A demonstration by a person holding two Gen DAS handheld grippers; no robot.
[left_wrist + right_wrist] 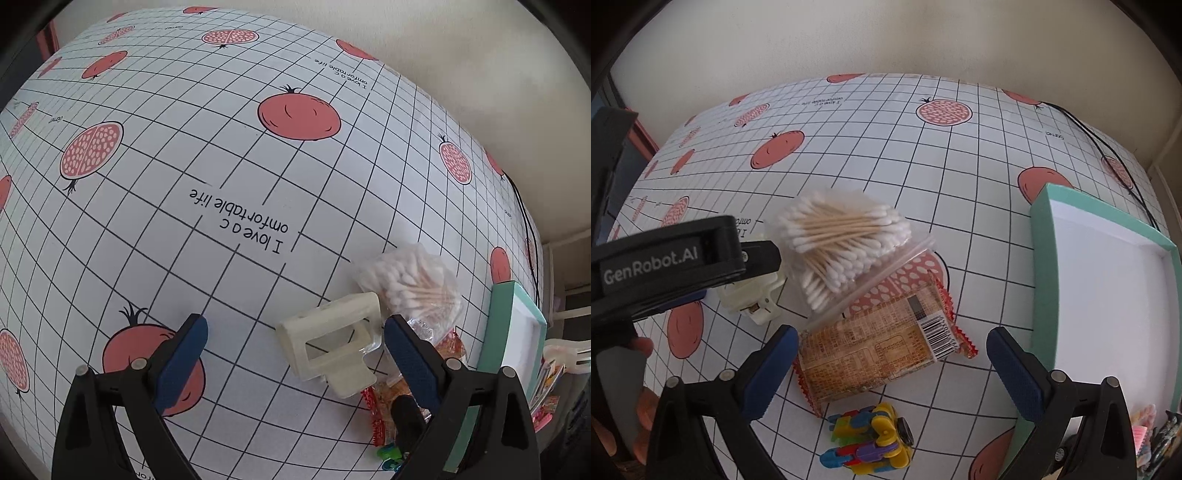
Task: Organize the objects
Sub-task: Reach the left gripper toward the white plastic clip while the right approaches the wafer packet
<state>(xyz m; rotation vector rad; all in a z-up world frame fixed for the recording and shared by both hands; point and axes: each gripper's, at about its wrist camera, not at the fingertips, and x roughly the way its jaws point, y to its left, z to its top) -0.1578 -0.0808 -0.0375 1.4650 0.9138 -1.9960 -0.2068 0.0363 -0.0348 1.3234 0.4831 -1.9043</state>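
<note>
Grid-patterned pomegranate tablecloth [886, 147] against a plain cream wall [886, 37].
Both grippers, left [295, 354] and right [892, 363], spread wide, holding nothing, above scattered clutter.

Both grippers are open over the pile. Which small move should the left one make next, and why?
Probably ease the left gripper forward and down around the cream hair clip: the clip lies between its open fingers, free of the cotton swab bag, with the teal box waiting nearby.

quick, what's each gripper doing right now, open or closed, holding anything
Left gripper: open, holding nothing; the cream hair clip lies between its fingers.
Right gripper: open, holding nothing, above the snack packet.
</note>
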